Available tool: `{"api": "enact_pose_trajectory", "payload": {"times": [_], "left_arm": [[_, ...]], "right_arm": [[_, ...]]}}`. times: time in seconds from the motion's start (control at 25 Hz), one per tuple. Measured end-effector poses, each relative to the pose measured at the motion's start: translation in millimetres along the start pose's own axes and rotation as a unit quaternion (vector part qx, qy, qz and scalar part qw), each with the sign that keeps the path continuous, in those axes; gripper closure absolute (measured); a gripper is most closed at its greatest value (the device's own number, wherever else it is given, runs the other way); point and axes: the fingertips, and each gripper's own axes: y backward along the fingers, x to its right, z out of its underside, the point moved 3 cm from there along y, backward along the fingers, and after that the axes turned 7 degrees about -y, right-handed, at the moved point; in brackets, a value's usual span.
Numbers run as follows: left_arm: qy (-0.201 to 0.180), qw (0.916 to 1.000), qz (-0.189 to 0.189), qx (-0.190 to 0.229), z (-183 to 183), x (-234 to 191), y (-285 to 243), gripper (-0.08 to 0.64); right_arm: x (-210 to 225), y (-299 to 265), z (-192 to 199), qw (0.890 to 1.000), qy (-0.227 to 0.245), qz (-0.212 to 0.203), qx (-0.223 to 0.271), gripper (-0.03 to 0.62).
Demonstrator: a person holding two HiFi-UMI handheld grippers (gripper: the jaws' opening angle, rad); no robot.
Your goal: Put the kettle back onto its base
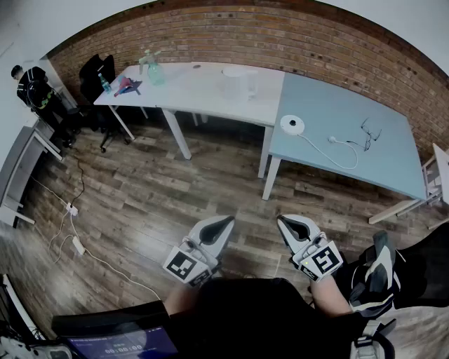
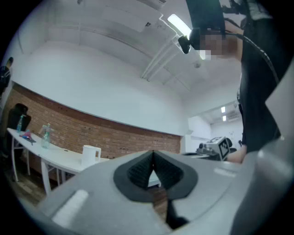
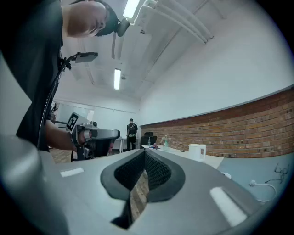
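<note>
A white surface (image 1: pixel 189 84) carries a white plastic kettle (image 1: pixel 238 83) and a clear spray bottle (image 1: pixel 153 69). The pale blue surface (image 1: pixel 330 105) beside it holds a round white kettle base (image 1: pixel 292 125), its white cord (image 1: pixel 330 151) and dark-framed eyeglasses (image 1: pixel 370 134).

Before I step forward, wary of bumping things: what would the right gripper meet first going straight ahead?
Way looks free nearby; the right gripper would probably first reach the far white table, depth unclear.

A red brick wall (image 1: pixel 280 31) ran behind two counters set end to end, one white (image 1: pixel 200 91) and one pale blue (image 1: pixel 330 105). The floor (image 1: pixel 175 189) was dark wood plank, with a white power strip (image 1: pixel 77 245) and its cable lying on it. A black office chair (image 1: pixel 95 73) stood at the white counter's far end. Above the brick, the wall (image 2: pixel 92 87) was plain white, and strip lights (image 3: pixel 131 7) glowed on the ceiling.
</note>
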Motion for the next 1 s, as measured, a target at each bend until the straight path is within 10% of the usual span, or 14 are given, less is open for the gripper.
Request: {"api": "enact_pose_trajectory", "payload": {"times": [1.0], "left_arm": [[-0.016, 0.9998, -0.010, -0.010, 3.3, 4.9, -2.4, 0.557]], "right_arm": [[-0.6, 10.2, 0.1, 1.000, -0.010, -0.007, 0.016, 0.588]]}}
